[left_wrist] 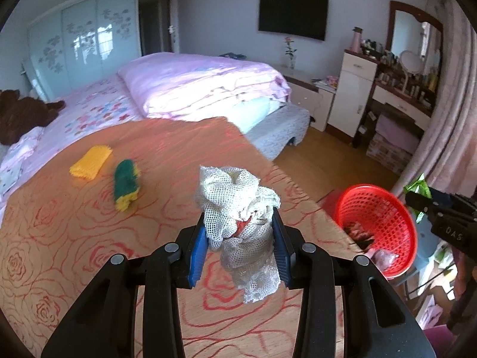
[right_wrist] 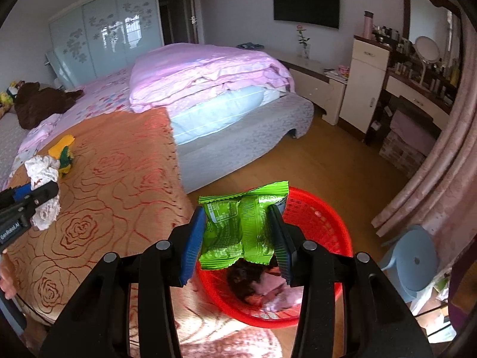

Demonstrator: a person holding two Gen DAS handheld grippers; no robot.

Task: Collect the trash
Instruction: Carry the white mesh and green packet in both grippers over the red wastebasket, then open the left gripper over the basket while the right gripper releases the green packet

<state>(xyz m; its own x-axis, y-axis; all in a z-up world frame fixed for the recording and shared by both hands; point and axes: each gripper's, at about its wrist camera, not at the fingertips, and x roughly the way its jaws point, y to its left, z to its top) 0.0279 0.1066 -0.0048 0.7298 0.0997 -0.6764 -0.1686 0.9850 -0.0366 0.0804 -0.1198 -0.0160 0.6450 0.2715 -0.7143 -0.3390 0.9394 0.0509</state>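
Open tabletop [left_wrist: 74,256] is lying around the sponge [left_wrist: 126,185] and yellow cloth [left_wrist: 91,161]. Rubbish is filling the basket [right_wrist: 334,226] bottom, its mouth staying open.

Sponge [left_wrist: 126,185] and cloth [left_wrist: 90,161] lie side by side on table [left_wrist: 74,253] — basket [left_wrist: 384,226] at its right.

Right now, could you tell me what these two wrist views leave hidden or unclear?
- Red basket contents: right wrist view, mostly covered by the green wrapper in the right gripper.
- Red item inside the white mesh bundle: left wrist view, wrapped and pinched by the left gripper.
- Yellow cloth: right wrist view, partly behind the green sponge.
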